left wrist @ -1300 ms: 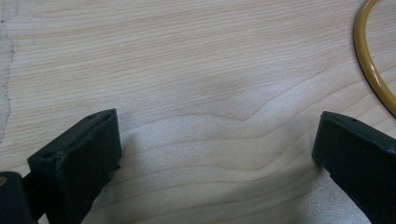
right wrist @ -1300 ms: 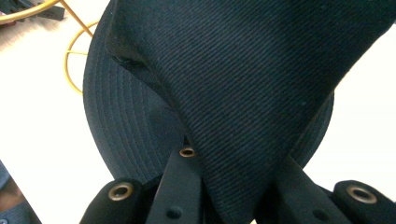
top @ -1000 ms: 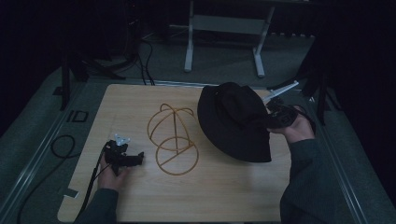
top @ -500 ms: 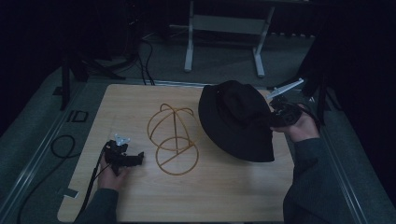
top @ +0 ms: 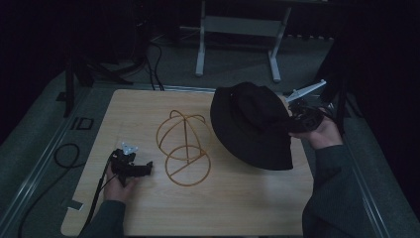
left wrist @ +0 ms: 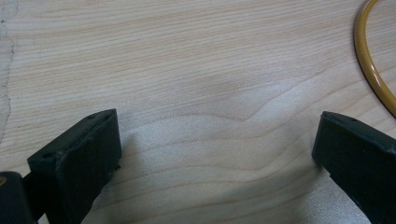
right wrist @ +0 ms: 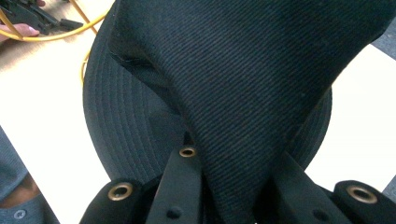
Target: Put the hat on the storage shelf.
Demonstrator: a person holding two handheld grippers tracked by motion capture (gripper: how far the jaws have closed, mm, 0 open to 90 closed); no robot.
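A black bucket hat hangs tilted over the right half of the wooden table, its brim low near the surface. My right gripper is shut on the hat's fabric at its right side. In the right gripper view the cloth is pinched between the two jaws. A yellow wire hat stand sits at the table's middle, just left of the hat. My left gripper rests low at the front left, open, with bare wood between its jaws and the stand's ring to one side.
Beyond the table's far edge stands a grey metal frame on a dark floor. A black cable loops on the floor at the left. Bare wood lies along the table's front.
My right gripper has drifted slightly right and up with the hat in it. The left gripper and the wire stand have stayed put.
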